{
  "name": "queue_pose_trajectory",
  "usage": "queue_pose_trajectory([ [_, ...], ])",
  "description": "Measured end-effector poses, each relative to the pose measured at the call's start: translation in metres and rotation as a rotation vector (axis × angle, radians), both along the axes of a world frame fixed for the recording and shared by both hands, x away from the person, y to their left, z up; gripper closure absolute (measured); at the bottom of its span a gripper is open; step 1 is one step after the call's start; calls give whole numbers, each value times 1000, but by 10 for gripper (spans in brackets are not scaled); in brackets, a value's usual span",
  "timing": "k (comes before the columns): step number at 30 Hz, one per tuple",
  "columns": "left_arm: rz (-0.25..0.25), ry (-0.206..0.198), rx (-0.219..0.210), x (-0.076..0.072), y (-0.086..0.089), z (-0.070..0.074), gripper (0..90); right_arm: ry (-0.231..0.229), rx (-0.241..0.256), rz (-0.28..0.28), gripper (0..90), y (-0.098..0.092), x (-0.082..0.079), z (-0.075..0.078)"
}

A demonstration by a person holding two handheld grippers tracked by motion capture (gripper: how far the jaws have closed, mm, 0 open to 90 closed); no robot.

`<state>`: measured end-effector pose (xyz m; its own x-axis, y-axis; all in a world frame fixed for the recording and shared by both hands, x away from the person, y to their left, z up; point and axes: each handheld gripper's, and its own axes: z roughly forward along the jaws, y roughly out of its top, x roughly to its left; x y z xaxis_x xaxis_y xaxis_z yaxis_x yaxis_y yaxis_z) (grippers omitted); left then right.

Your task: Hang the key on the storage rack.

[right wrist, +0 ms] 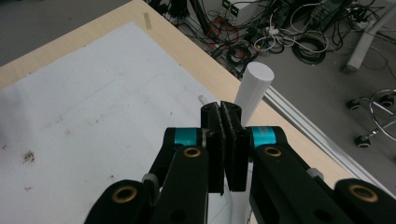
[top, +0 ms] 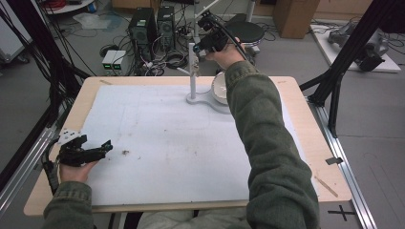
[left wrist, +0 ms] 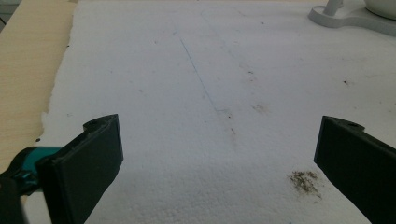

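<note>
Light wooden rectangular table (top: 305, 138) spanning the centre of the high view, set on a grey floor. White textured foam sheet (top: 167, 143) covering most of the tabletop, marked with faint lines and small brown stains; largest stain at lower right of the left gripper view (left wrist: 304, 181).

Green-sleeved right forearm (top: 267, 143) running from the bottom right up to the upper centre of the high view. Green-sleeved left forearm (top: 67, 205) at the bottom left corner.

White plastic stand with a flat base and an upright round post (top: 193, 71) at the upper centre of the sheet, near the table's far edge. White round bowl (top: 219, 88) seated on the same base, just right of the post, partly covered by the right sleeve.

Black left gripper (top: 98, 147) held low at the lower left of the high view, over the sheet's left margin. Jaws spread wide apart in the left gripper view (left wrist: 219, 154), with bare sheet between them.

Black right gripper (top: 199, 47) raised at the top of the post in the upper centre of the high view. Jaws pressed together in the right gripper view (right wrist: 226, 140), nothing visible between them; post top (right wrist: 258, 74) just beyond and to the right of the tips.

Black computer towers (top: 153, 28) and tangled cables on the floor beyond the table, upper centre.
</note>
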<state>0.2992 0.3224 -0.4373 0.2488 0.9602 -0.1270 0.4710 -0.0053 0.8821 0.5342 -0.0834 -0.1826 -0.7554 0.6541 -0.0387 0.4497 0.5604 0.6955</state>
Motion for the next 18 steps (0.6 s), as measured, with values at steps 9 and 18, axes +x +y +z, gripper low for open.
queue_pose_trajectory([
  [9, -2, 1, -2, 0, 0, 0, 17, 7, -4, -9, 887, 8, 6, -5],
  [18, -3, 1, -4, 1, 1, -1, 17, 7, 6, -32, 886, 12, 15, -13],
])
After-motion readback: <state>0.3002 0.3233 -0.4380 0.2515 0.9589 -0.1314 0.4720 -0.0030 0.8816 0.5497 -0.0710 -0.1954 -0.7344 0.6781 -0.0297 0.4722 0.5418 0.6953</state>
